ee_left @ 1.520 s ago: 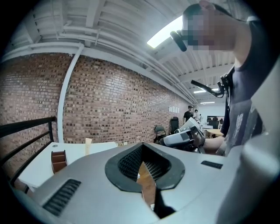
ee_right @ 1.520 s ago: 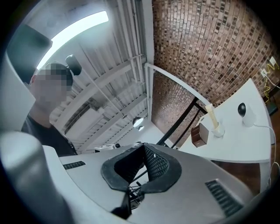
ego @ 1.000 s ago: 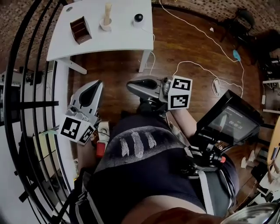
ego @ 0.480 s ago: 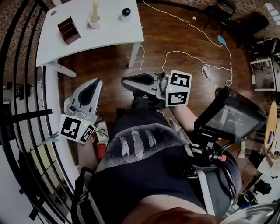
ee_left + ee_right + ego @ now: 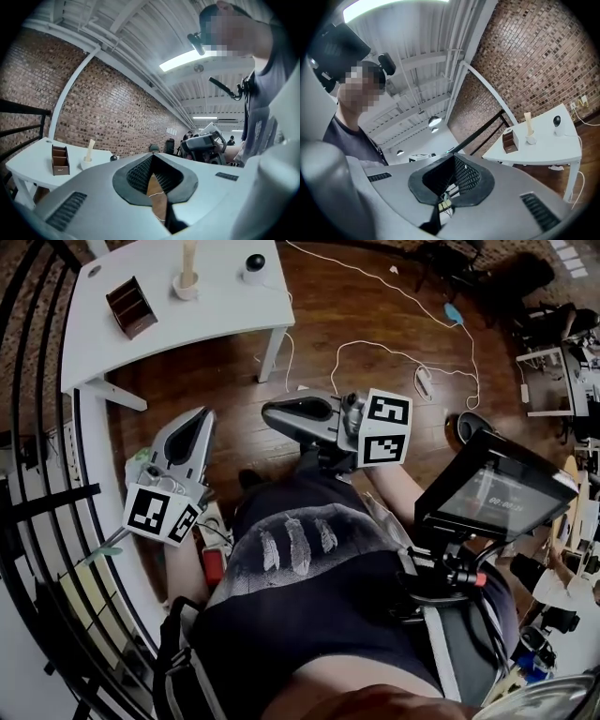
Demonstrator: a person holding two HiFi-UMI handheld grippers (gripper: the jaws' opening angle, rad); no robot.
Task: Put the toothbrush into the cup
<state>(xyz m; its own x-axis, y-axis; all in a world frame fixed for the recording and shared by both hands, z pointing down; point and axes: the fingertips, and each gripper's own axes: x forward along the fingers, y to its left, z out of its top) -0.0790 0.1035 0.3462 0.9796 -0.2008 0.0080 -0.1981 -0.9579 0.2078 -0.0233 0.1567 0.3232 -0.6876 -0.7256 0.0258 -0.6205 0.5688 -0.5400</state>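
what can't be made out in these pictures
- stick in cup: top edge cuts it in head view; too small in both gripper views to call it a toothbrush
- screen text: blurred, head view
- round thing on table: too small to identify, all views

Ahead of us the surface carries a row: we find the box left, the cup midway with the toothbrush upright in it, the round camera right. A cable lies on the floor to its right.
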